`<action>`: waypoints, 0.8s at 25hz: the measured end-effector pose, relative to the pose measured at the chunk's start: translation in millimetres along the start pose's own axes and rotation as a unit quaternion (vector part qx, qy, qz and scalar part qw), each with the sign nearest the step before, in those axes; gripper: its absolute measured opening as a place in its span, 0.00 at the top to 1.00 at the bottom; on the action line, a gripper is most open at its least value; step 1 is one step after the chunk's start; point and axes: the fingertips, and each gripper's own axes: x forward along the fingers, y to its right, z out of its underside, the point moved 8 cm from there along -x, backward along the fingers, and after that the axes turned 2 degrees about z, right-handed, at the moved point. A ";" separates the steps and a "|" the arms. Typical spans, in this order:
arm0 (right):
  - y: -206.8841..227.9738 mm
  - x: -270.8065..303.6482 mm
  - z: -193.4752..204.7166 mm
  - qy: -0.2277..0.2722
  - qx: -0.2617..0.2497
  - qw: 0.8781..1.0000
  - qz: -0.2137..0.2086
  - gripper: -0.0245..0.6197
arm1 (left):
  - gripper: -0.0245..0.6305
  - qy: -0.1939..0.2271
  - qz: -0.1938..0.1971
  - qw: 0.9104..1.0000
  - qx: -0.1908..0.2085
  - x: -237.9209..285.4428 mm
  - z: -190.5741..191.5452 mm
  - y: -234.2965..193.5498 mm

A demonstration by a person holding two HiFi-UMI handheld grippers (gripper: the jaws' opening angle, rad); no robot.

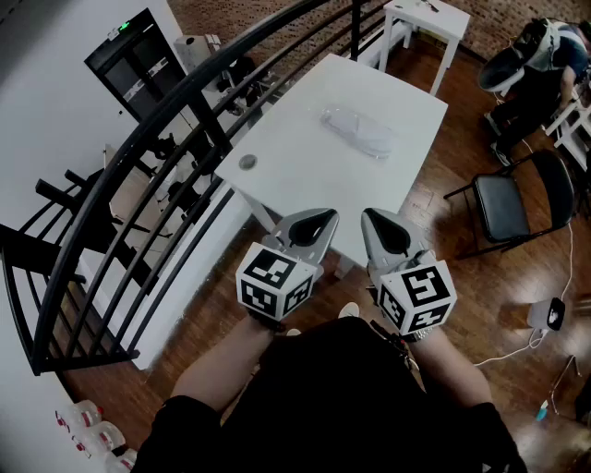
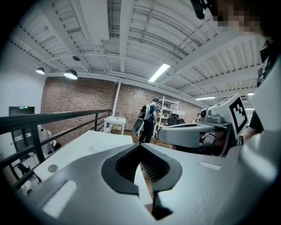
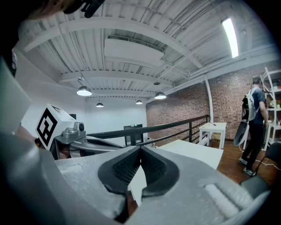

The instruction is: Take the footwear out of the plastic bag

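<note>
A clear plastic bag [image 1: 356, 130] lies flat on the far half of the white table [image 1: 305, 175]. Its contents look pale, and I cannot make out the footwear inside. My left gripper [image 1: 329, 215] and right gripper [image 1: 368, 215] hover side by side at the table's near edge, well short of the bag. Both are shut with nothing between the jaws. In the left gripper view the left gripper [image 2: 140, 144] has its jaws pressed together, with the table [image 2: 79, 149] beyond. The right gripper [image 3: 140, 149] looks the same in its own view.
A small round disc [image 1: 247, 163] sits near the table's left edge. A black railing [image 1: 138, 157] runs along the left. A black folding chair [image 1: 503, 208] stands to the right on the wood floor. Further back are a second white table [image 1: 425, 18] and a person [image 1: 540, 60].
</note>
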 end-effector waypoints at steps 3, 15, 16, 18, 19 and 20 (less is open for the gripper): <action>15.9 0.7 4.3 -0.001 0.003 1.000 -0.008 0.98 | 0.94 -0.002 -0.007 1.000 0.003 14.9 -0.4 3.4; 66.5 7.1 8.9 0.002 0.021 1.000 -0.005 0.98 | 0.94 -0.014 -0.004 1.000 0.022 64.0 -11.5 5.8; 68.1 9.7 9.2 0.000 0.023 1.000 -0.002 0.98 | 0.94 -0.015 -0.002 1.000 0.023 65.9 -12.4 2.7; 69.2 17.8 10.9 -0.004 0.026 1.000 0.005 0.98 | 0.94 -0.017 0.002 1.000 0.022 68.8 -12.3 -8.7; 68.9 23.1 12.5 -0.007 0.027 1.000 0.009 0.98 | 0.94 -0.019 0.004 1.000 0.021 69.8 -11.4 -16.9; 68.0 29.0 14.6 -0.009 0.028 0.999 0.014 0.98 | 0.94 -0.020 0.006 1.000 0.020 70.5 -10.1 -26.4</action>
